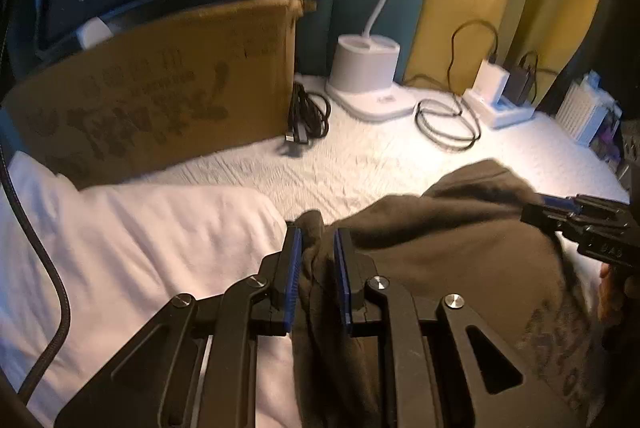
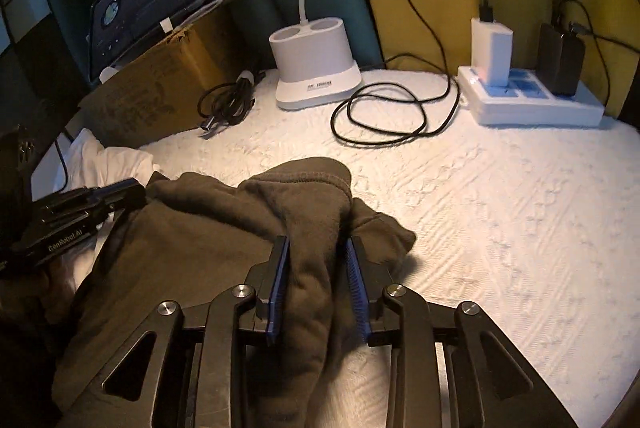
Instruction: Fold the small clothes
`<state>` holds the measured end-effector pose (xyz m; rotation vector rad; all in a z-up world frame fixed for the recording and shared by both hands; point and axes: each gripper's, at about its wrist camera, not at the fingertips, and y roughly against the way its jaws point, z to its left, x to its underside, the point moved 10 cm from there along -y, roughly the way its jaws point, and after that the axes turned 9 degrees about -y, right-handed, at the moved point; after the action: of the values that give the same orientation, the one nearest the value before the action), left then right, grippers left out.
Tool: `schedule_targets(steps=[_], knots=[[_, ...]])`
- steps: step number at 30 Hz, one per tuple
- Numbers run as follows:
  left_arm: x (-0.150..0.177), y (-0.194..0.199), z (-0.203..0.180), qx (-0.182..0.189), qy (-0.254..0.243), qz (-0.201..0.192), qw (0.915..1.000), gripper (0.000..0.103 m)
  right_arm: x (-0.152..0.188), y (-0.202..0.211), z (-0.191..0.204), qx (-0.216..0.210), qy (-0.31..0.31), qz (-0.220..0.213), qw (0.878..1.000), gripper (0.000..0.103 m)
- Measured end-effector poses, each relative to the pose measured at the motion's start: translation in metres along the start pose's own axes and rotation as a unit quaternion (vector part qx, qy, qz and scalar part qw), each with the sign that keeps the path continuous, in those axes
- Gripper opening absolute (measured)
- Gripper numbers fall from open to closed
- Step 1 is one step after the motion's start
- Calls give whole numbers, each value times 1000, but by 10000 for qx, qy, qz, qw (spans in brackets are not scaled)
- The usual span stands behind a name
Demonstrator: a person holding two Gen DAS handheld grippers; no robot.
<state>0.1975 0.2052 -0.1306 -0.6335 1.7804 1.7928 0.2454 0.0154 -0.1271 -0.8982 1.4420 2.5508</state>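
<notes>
A dark brown garment with a printed patch lies bunched on the white textured bed cover. My left gripper is shut on a bunched edge of it at its left side. My right gripper is shut on a thick fold of the same garment at its right side. Each gripper shows in the other's view, the right one at the right edge and the left one at the left. A white garment lies to the left.
A cardboard box with a dark device on top stands at the back left. A white lamp base, coiled black cables and a white power strip with chargers line the back. Green and yellow cushions rise behind.
</notes>
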Motion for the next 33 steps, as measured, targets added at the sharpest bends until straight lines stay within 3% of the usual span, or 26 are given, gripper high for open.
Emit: schedule_targets(steps=[3,4,5,7,11,16,33], knots=[[-9,17,-5,162,17,-194,9997,15,-2,11,-6,83,-10,-103,9999,35],[-11,20,-11,259,-19,-212,9994,16,-3,15,-10,113,-43,-133,9998,45],[-11,22,-17,354,-95,-202,9991,16,-3,18,-13,142,-81,-157,9997,61],[-10,23,-33,527,-282,-177,9981,16,-3,23,-21,170,-210,-236,9994,70],[6,5,-51,690,-404,140,9967,16,5,18,-29,360,-210,-161,9990,70],[28,-22,-38,425,-301,588,9969,16,18,8,-34,722,-38,-59,9974,70],[29,17,-54,384,-280,325,9983,17,35,42,-56,1053,-207,-152,9941,70]])
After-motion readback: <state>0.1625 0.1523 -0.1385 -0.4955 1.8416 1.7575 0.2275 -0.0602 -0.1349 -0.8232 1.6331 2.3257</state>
